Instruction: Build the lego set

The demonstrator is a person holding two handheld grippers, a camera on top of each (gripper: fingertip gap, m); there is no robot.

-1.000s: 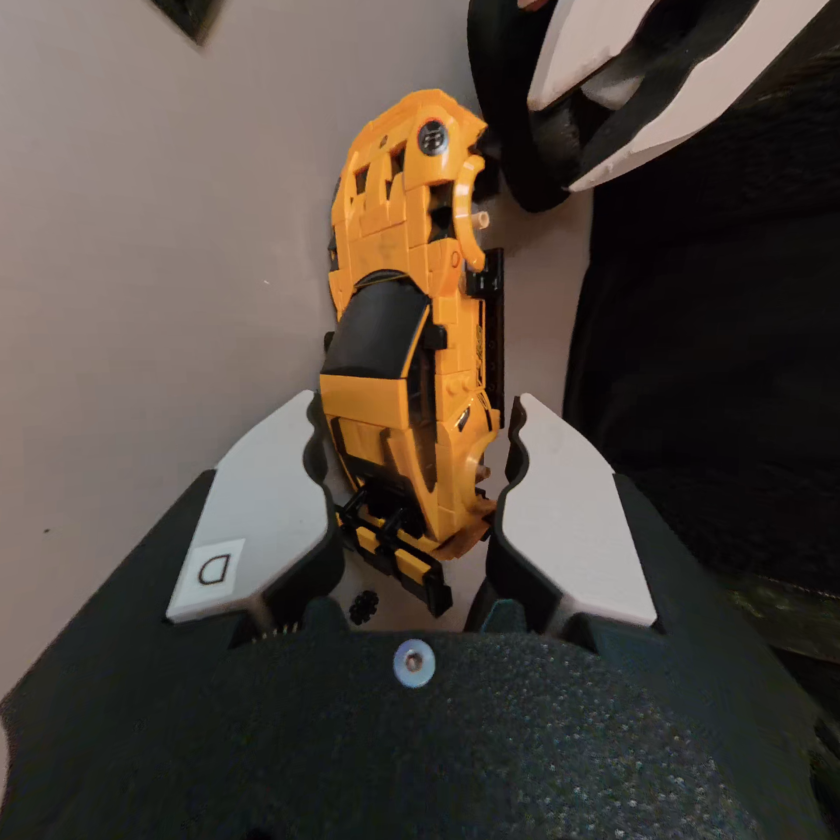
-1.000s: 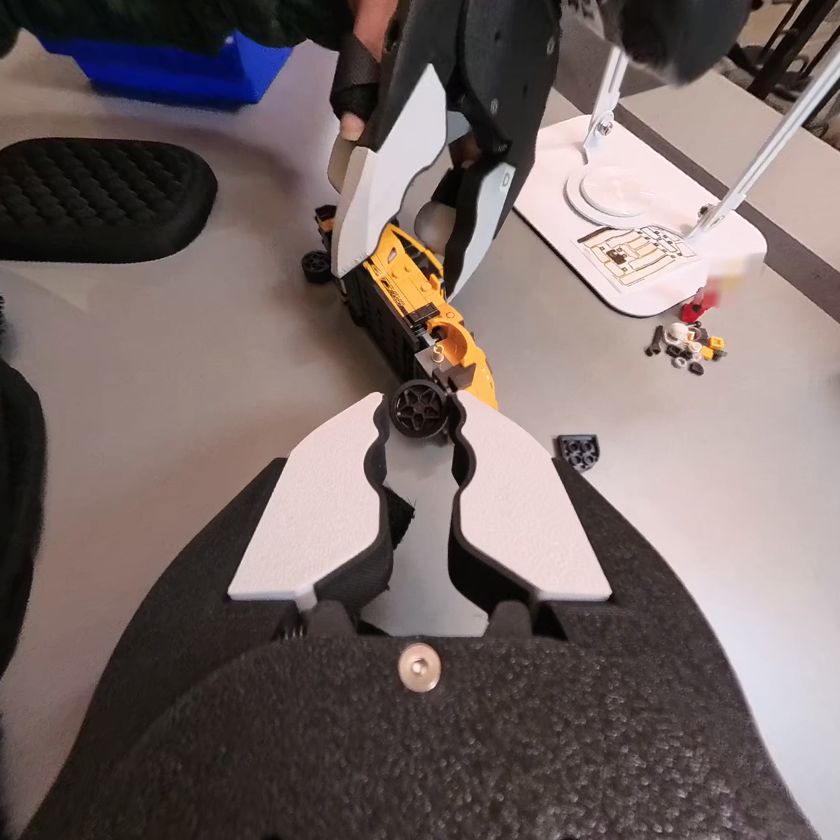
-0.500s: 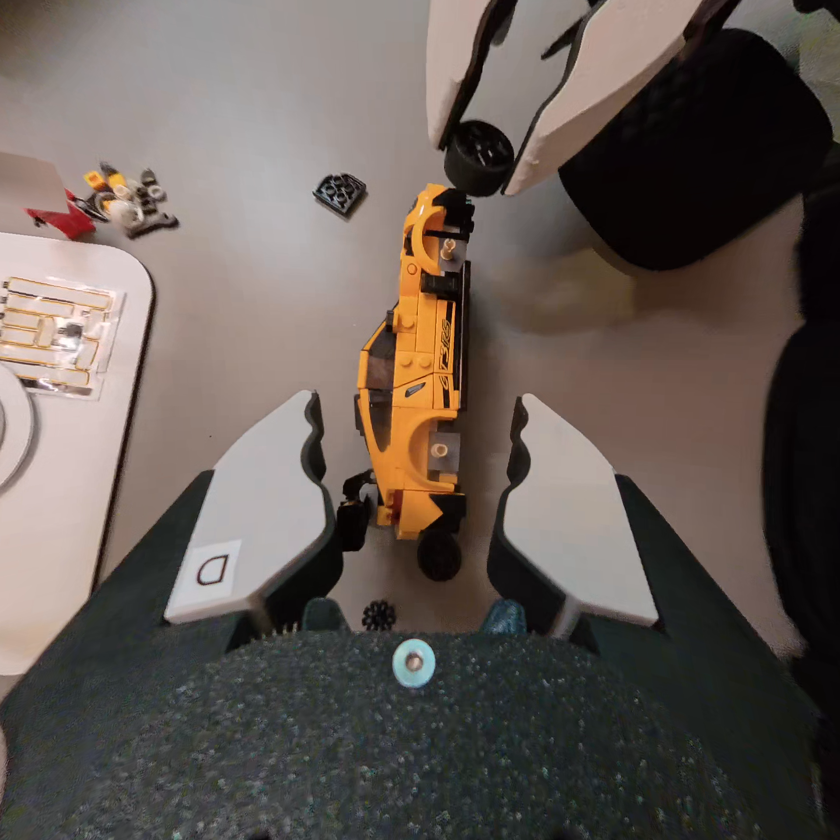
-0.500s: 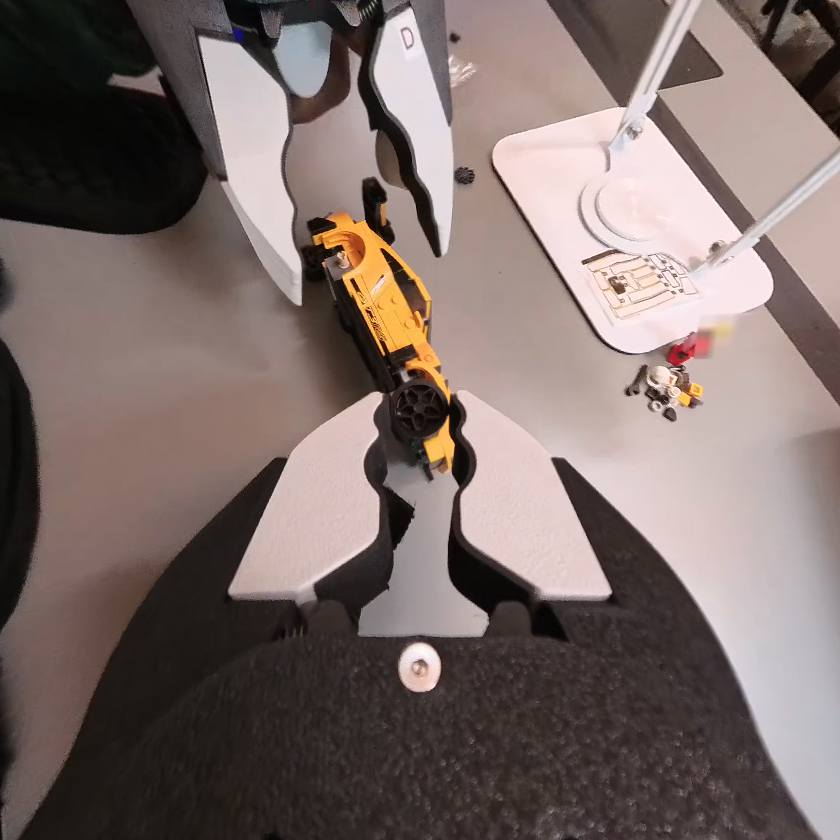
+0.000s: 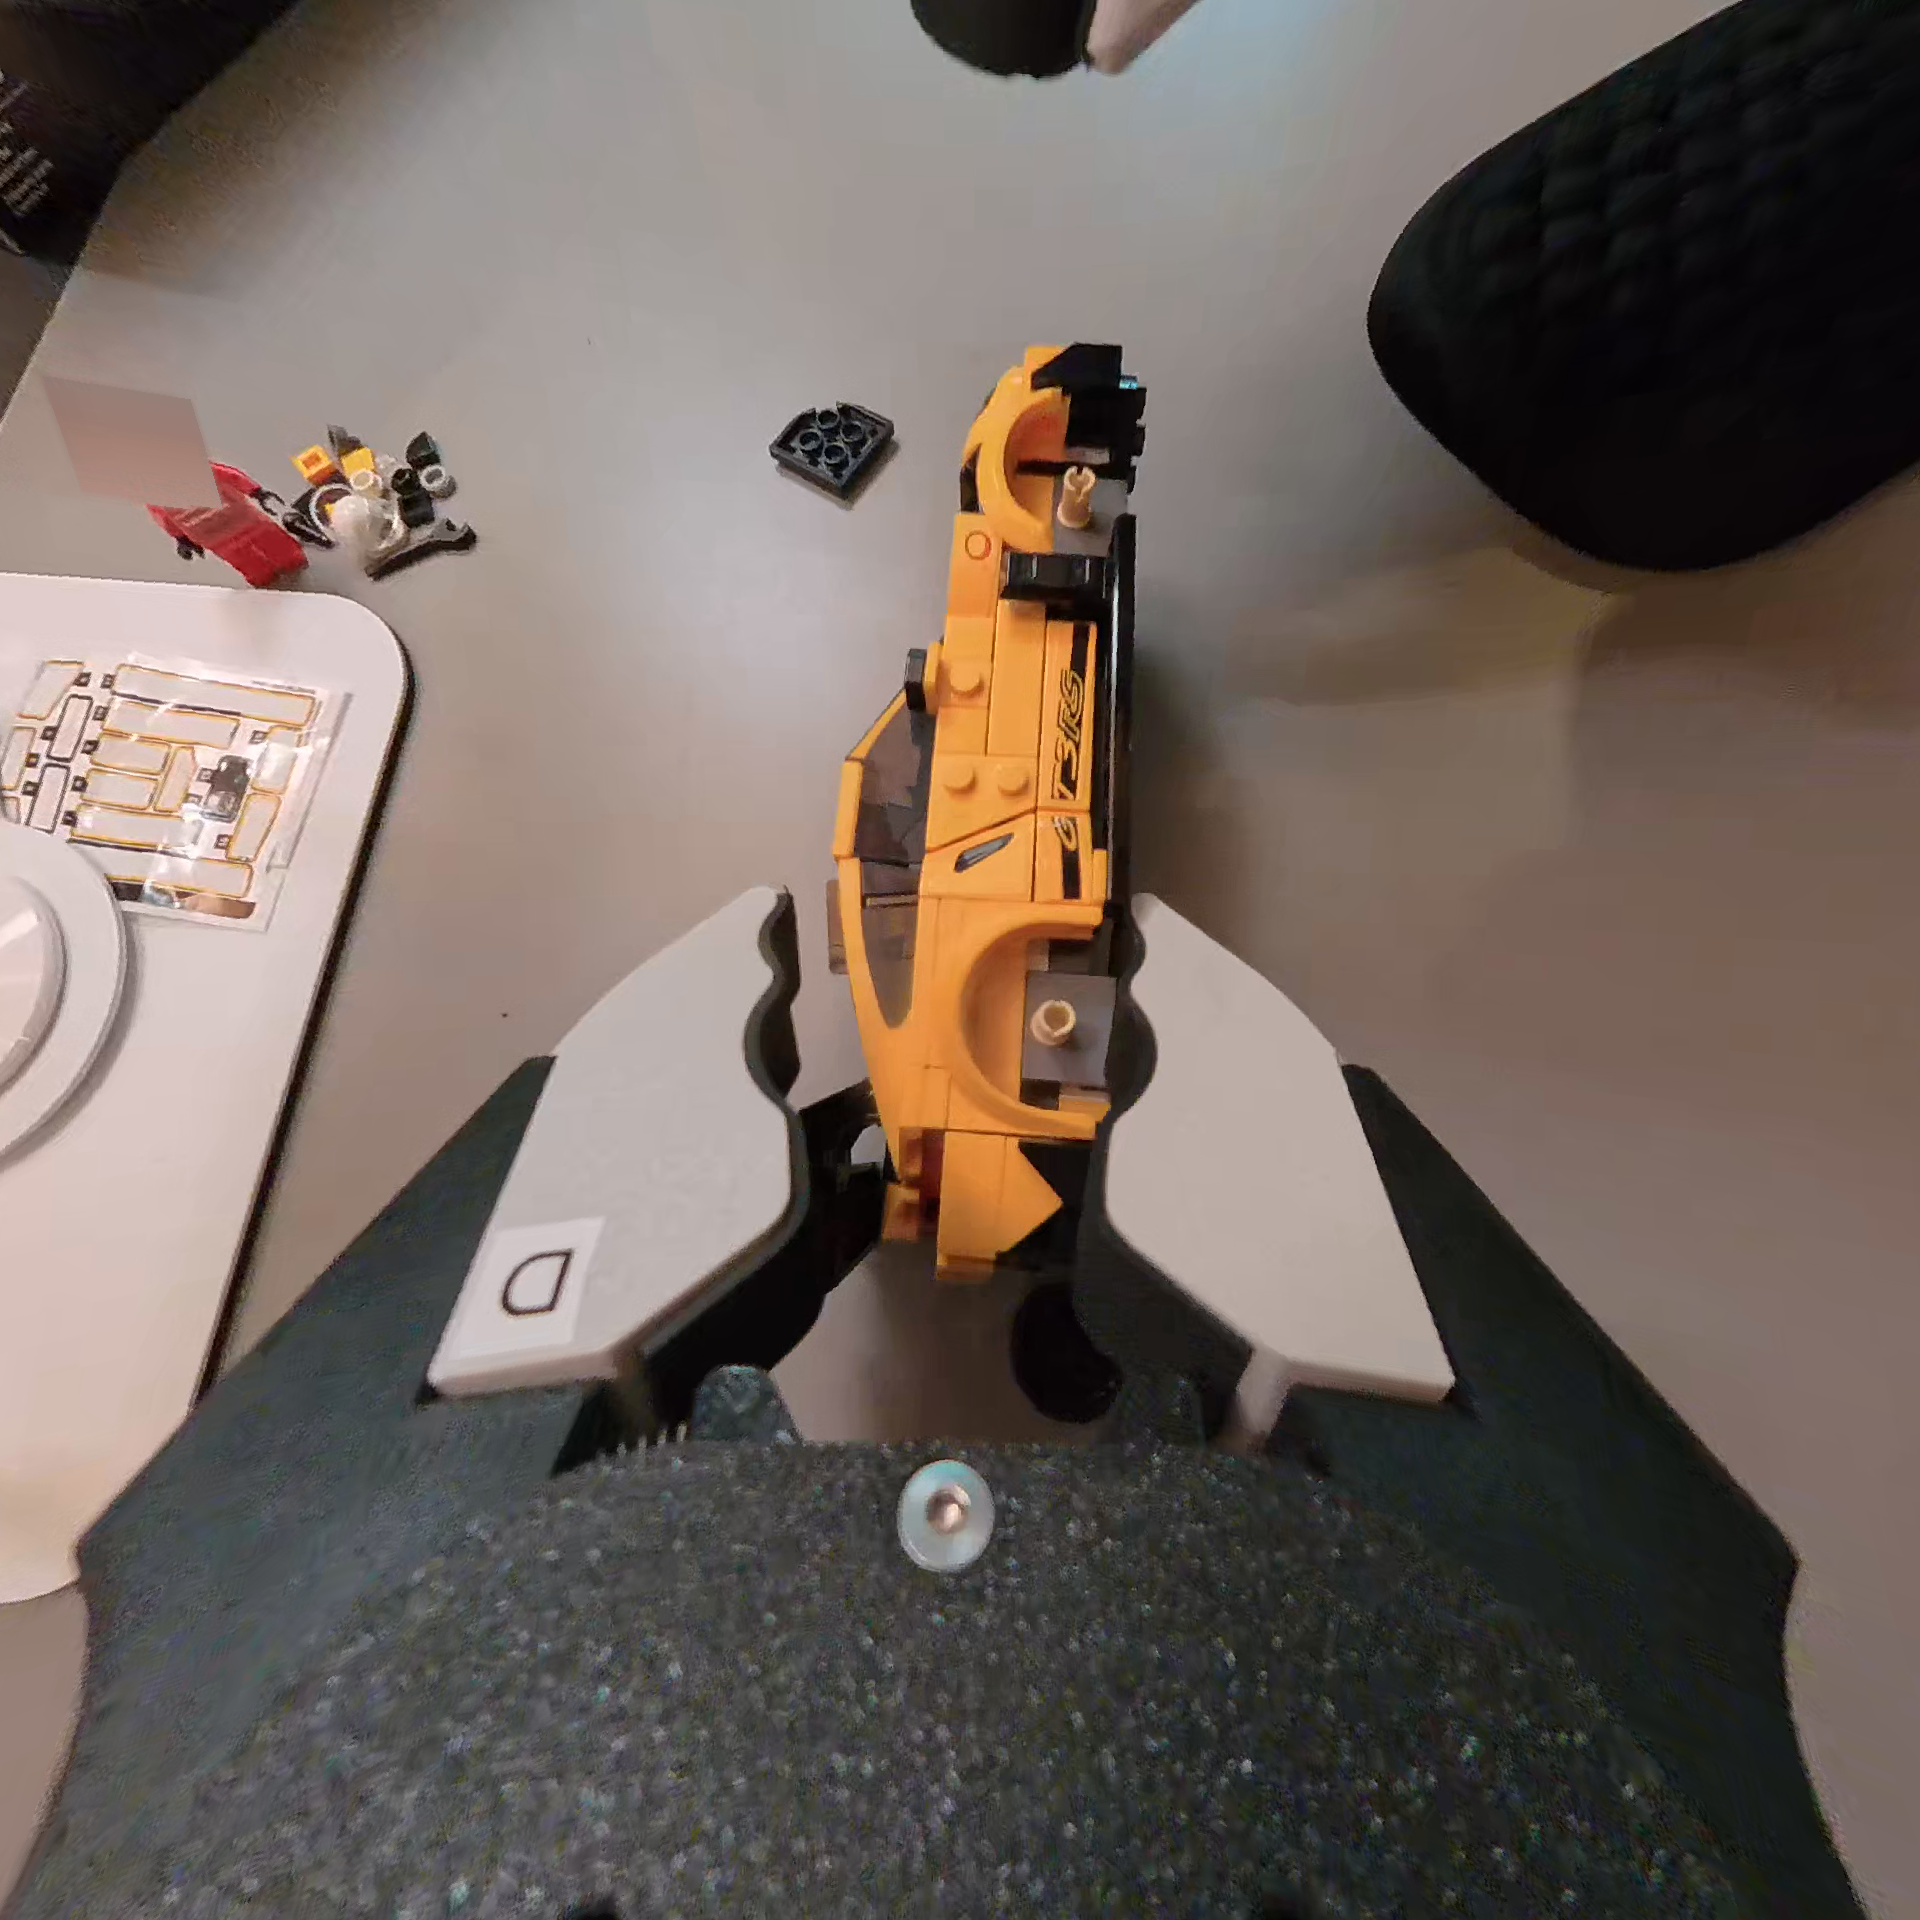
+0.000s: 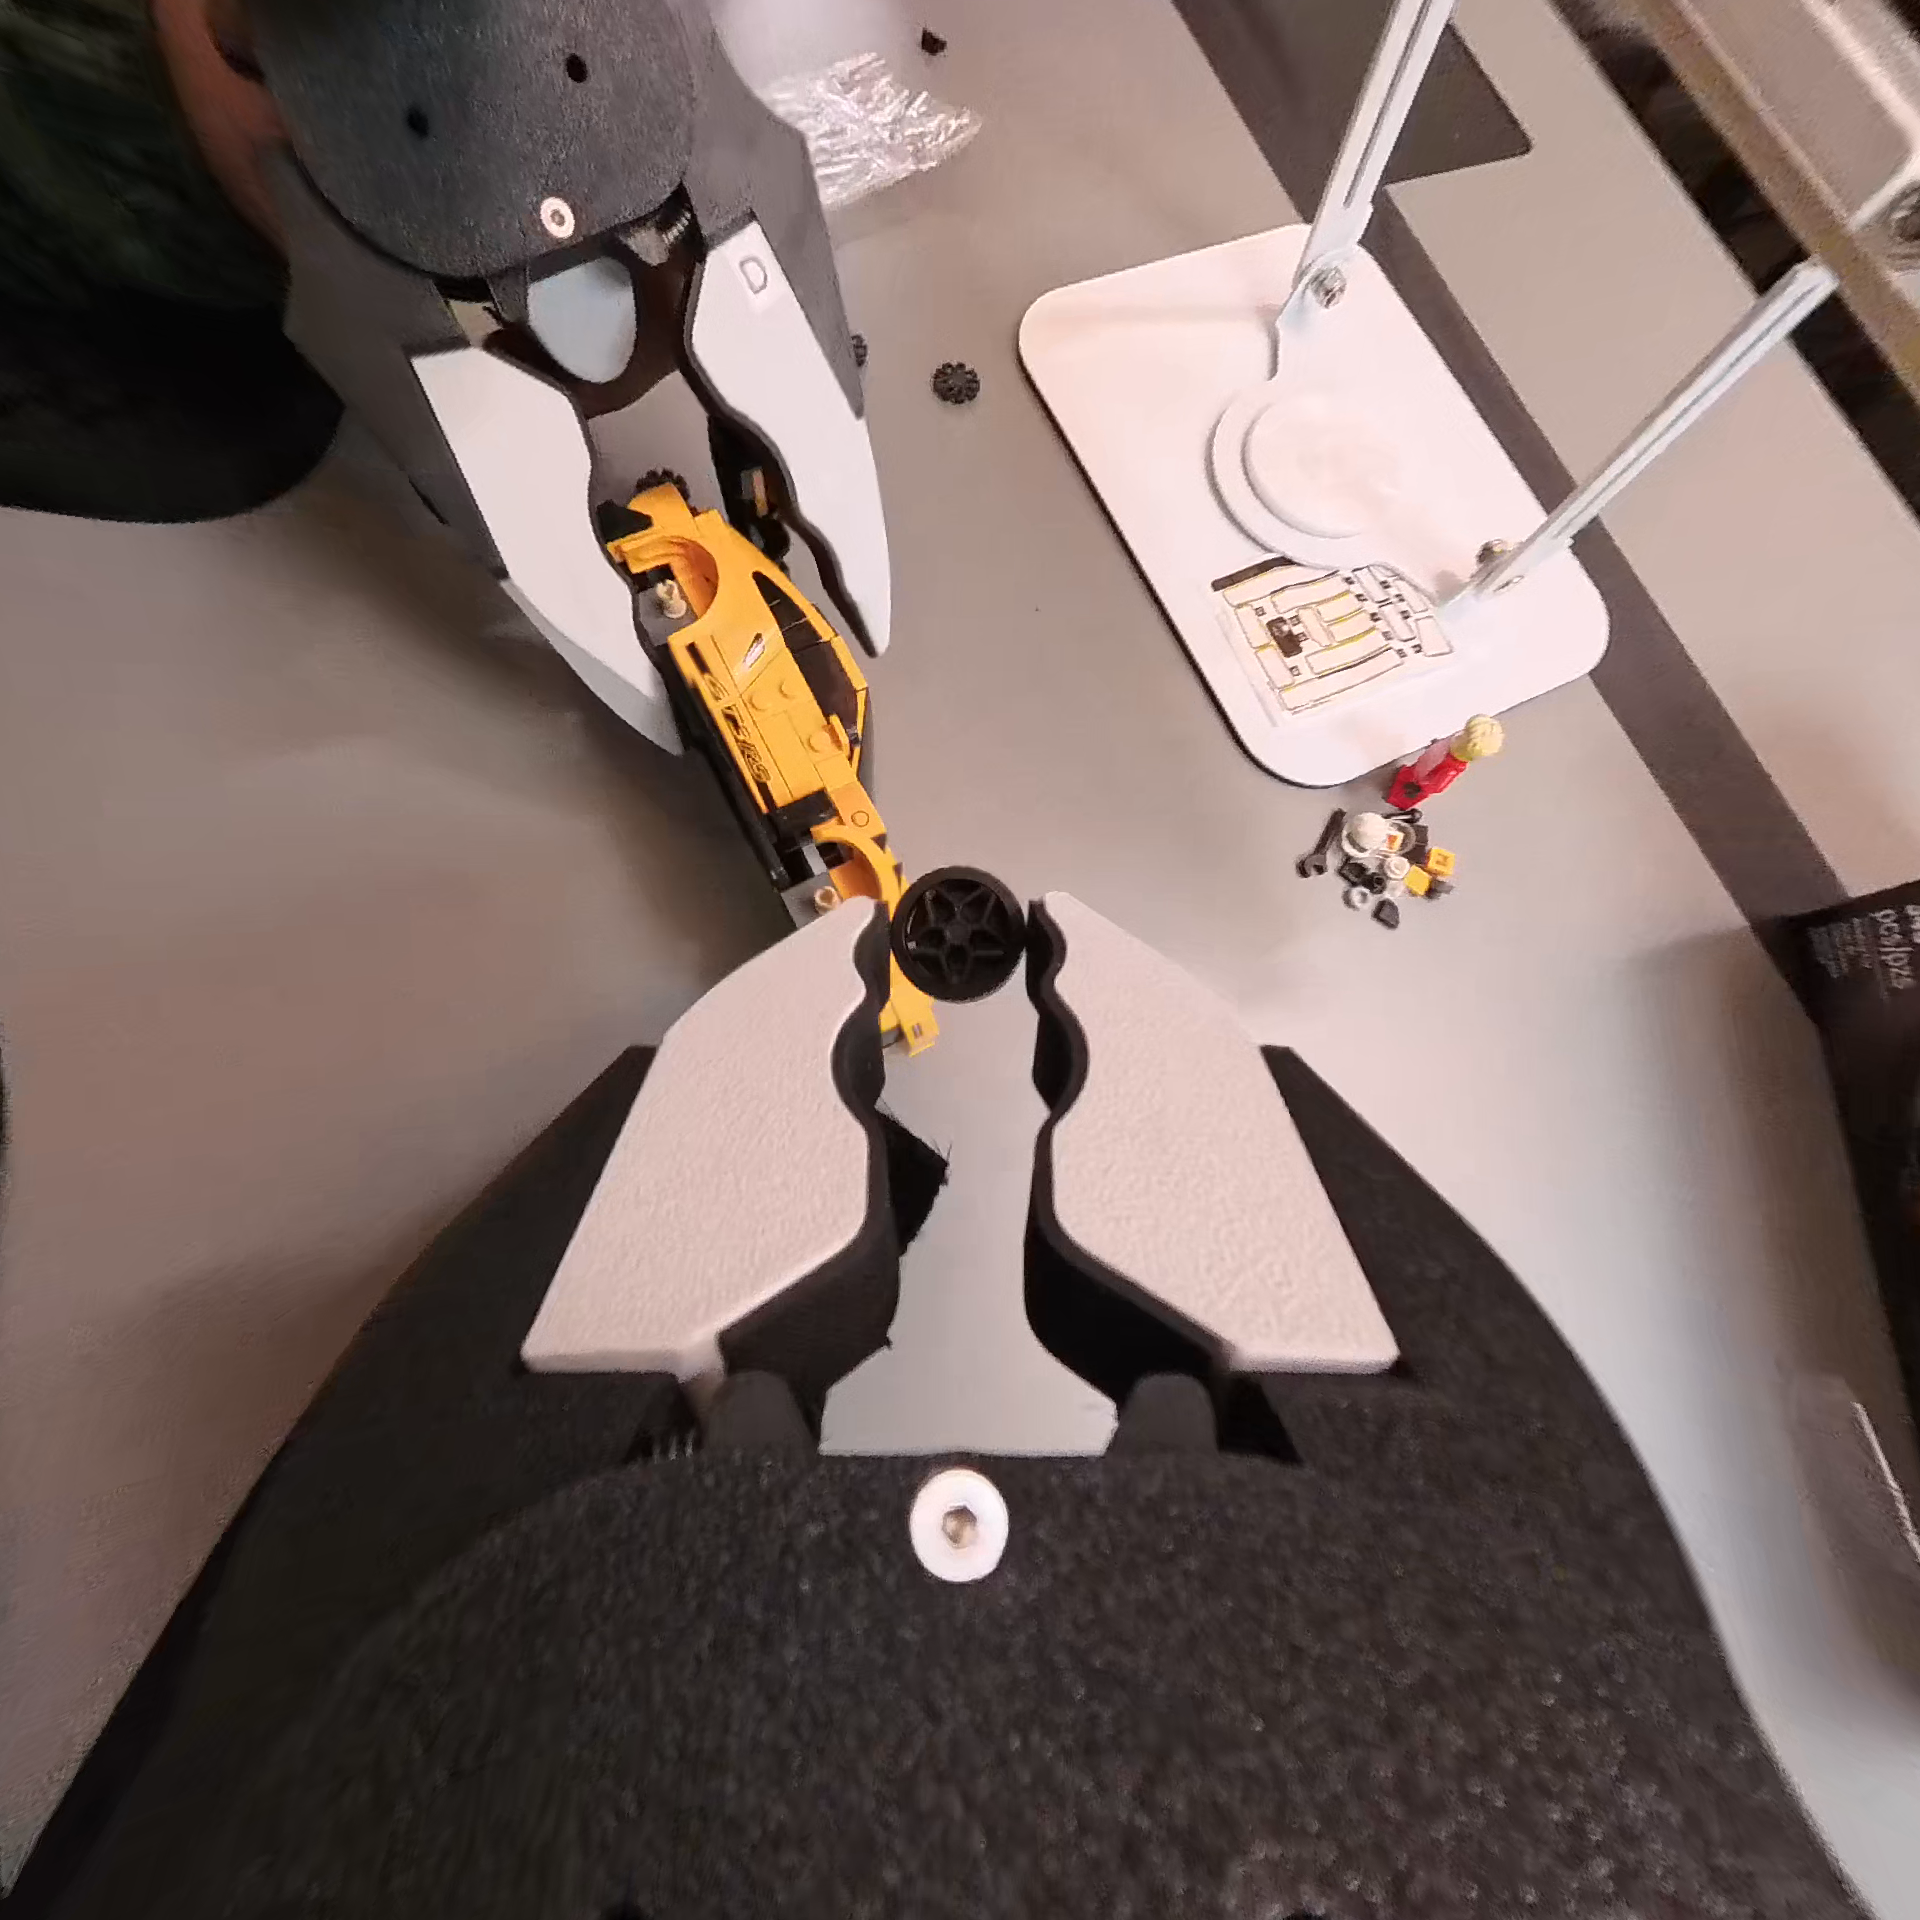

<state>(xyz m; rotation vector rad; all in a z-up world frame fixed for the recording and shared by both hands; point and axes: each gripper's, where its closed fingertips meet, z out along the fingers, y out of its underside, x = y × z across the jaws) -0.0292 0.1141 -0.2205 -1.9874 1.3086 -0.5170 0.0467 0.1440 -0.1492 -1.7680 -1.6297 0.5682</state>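
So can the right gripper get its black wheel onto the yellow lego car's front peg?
Probably yes. The right gripper holds the black wheel just beside the yellow lego car, whose tan front peg is bare.

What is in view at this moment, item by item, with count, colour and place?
Toy car: one, yellow and black, on its side on the table, between the left gripper's fingers.
Wheel: one, black, in the right gripper's fingertips near the car's front.
Loose brick: one, black, on the table left of the car.
Small parts pile: one, mixed colours, beside the white stand base.
Toy figure: one, red, by the pile.
Stand base: one, white, holding a sticker sheet.
Cushion: one, black, right of the car.
Table: one, grey.
Left gripper: around the car's rear.
Right gripper: holding the wheel.
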